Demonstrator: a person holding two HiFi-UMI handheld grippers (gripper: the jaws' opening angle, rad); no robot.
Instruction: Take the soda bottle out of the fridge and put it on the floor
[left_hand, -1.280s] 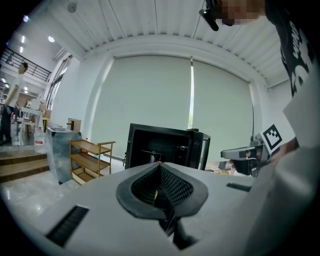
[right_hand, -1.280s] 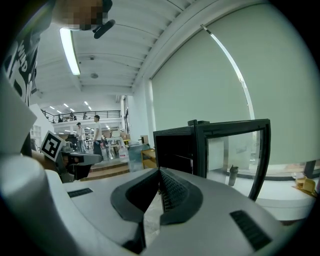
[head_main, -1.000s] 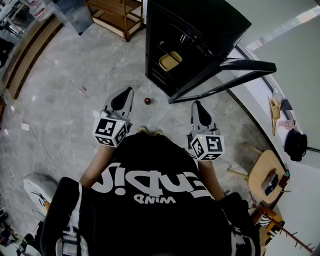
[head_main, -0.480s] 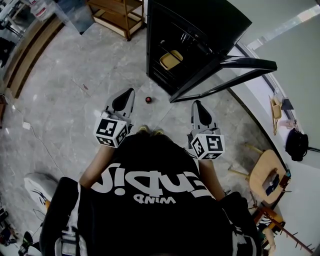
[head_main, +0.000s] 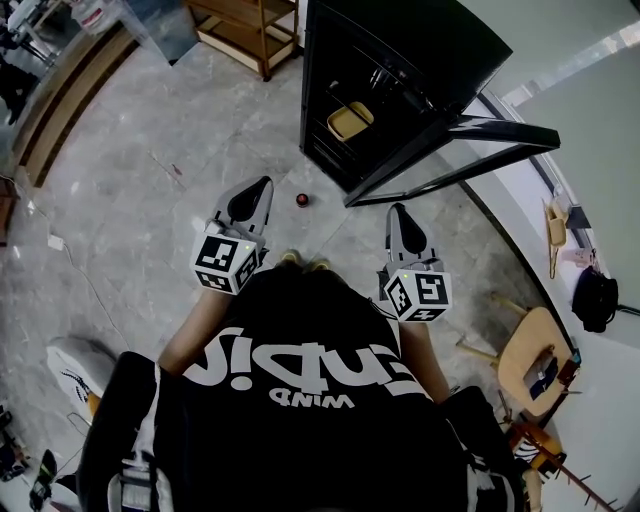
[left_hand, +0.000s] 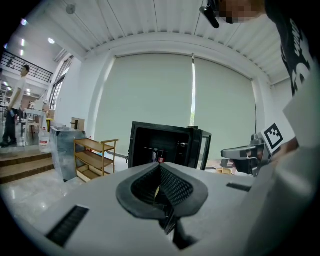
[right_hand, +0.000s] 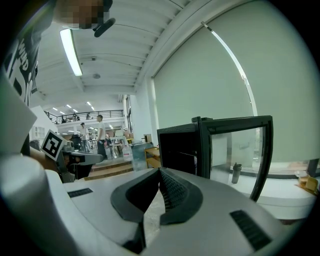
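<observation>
Head view shows the soda bottle (head_main: 302, 200) from above, small and dark with a red cap, standing on the floor (head_main: 180, 150) before the open fridge (head_main: 400, 60). Only the gripper views show the left hand-held gripper (left_hand: 160, 167) and right hand-held gripper (right_hand: 160, 172) closed, empty.

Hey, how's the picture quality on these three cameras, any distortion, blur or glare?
Head view: strong fisheye curves the floor and fridge edges, otherwise sharp. Left gripper view: dark round vignette, near jaws soft, fridge interior underexposed. Right gripper view: ceiling light blown out, corners black.
</observation>
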